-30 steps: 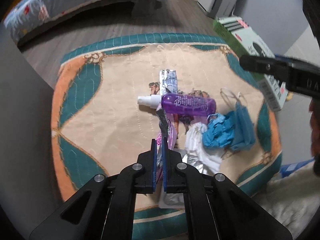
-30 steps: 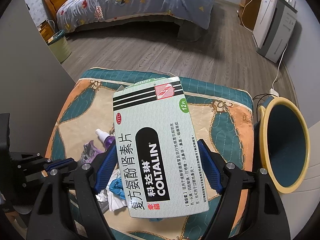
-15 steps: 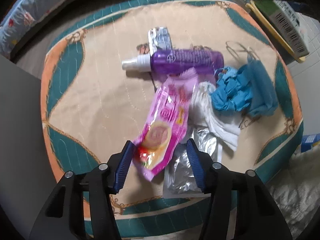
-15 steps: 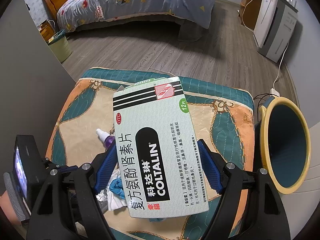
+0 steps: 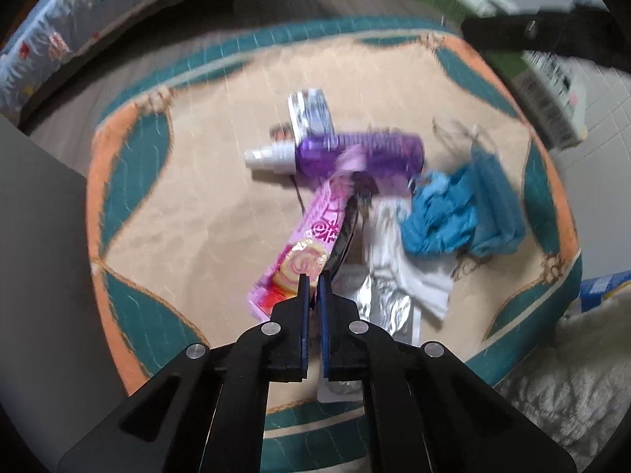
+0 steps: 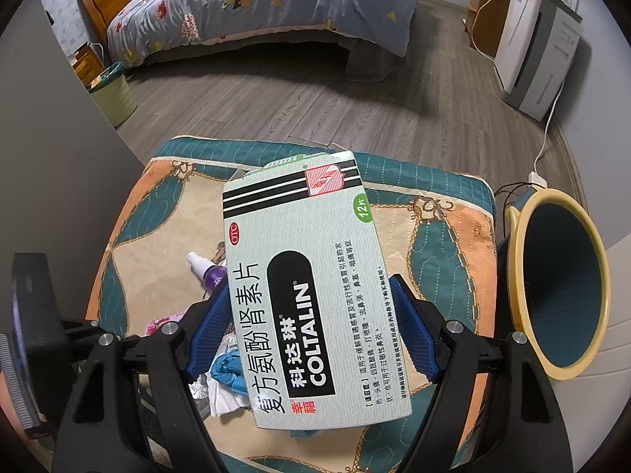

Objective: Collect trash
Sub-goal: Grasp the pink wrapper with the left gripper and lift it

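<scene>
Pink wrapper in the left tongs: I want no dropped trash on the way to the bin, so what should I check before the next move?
1. Left tongs shut on the pink wrapper: ok.
2. Wrapper free of the purple spray bottle: cannot tell, its far end overlaps the bottle.
3. Right tongs gripping the medicine box: ok.
4. Blue bin opening unobstructed: ok.
5. Blue mask and foil packet left undisturbed on the cushion: ok.

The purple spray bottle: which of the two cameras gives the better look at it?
The left wrist view: the purple spray bottle lies in full there, white nozzle to base, though motion-blurred. The right wrist view shows only its nozzle and neck; the medicine box hides the rest.
</scene>
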`<act>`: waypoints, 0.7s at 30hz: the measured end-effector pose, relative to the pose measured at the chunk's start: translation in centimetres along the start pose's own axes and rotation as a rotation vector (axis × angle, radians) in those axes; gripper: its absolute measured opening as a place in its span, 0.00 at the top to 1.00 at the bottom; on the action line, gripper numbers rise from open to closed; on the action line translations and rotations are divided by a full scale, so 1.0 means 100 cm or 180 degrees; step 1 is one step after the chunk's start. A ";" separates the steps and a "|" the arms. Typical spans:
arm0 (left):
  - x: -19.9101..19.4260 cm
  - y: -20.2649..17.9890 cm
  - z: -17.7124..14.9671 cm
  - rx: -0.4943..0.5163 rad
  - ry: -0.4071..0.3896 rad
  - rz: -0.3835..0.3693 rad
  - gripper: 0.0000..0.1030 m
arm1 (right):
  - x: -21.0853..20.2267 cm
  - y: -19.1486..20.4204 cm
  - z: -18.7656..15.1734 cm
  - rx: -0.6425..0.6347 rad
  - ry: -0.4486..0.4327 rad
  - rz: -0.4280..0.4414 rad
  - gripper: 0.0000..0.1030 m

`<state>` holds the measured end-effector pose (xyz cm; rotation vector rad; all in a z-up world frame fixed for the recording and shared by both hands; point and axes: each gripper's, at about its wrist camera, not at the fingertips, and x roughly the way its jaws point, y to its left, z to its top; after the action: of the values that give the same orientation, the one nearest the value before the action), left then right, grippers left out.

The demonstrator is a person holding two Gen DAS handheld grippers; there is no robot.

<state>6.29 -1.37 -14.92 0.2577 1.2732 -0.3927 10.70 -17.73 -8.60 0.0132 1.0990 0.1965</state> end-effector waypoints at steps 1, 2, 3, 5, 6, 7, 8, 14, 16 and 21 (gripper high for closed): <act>-0.006 0.000 0.002 -0.0027 -0.0068 -0.0038 0.96 | -0.002 0.000 0.001 0.0014 -0.0013 0.0007 0.26; -0.012 0.001 0.004 -0.0061 -0.0147 -0.0075 0.97 | -0.003 -0.001 0.000 0.0020 -0.0029 0.0011 0.26; -0.016 0.000 0.007 -0.0086 -0.0198 -0.0088 0.97 | -0.005 -0.001 0.000 0.0011 -0.0047 0.0004 0.26; -0.022 0.001 0.009 -0.0156 -0.0270 -0.0121 0.97 | -0.008 -0.004 -0.002 -0.0014 -0.0058 -0.0050 0.26; -0.024 0.002 0.011 -0.0188 -0.0281 -0.0136 0.97 | -0.009 -0.006 -0.003 -0.0012 -0.0056 -0.0071 0.26; -0.025 0.000 0.014 -0.0187 -0.0295 -0.0125 0.97 | -0.011 -0.007 -0.004 0.0003 -0.0056 -0.0088 0.26; -0.026 -0.002 0.018 -0.0155 -0.0324 -0.0107 0.97 | -0.012 -0.010 -0.006 0.0017 -0.0052 -0.0101 0.26; -0.038 -0.012 0.037 -0.0119 -0.0496 -0.0181 0.97 | -0.023 -0.034 -0.020 -0.0048 -0.0045 -0.0277 0.26; -0.044 -0.018 0.040 -0.0069 -0.0555 -0.0199 0.97 | -0.028 -0.048 -0.025 0.0019 -0.0042 -0.0298 0.26; -0.052 -0.029 0.050 -0.0006 -0.0675 -0.0282 0.97 | -0.031 -0.073 -0.034 0.0092 -0.0006 -0.0394 0.26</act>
<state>8.21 -5.23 -8.41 0.1539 1.0788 -0.4818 7.44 -25.68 -8.17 -0.0289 1.0971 0.0694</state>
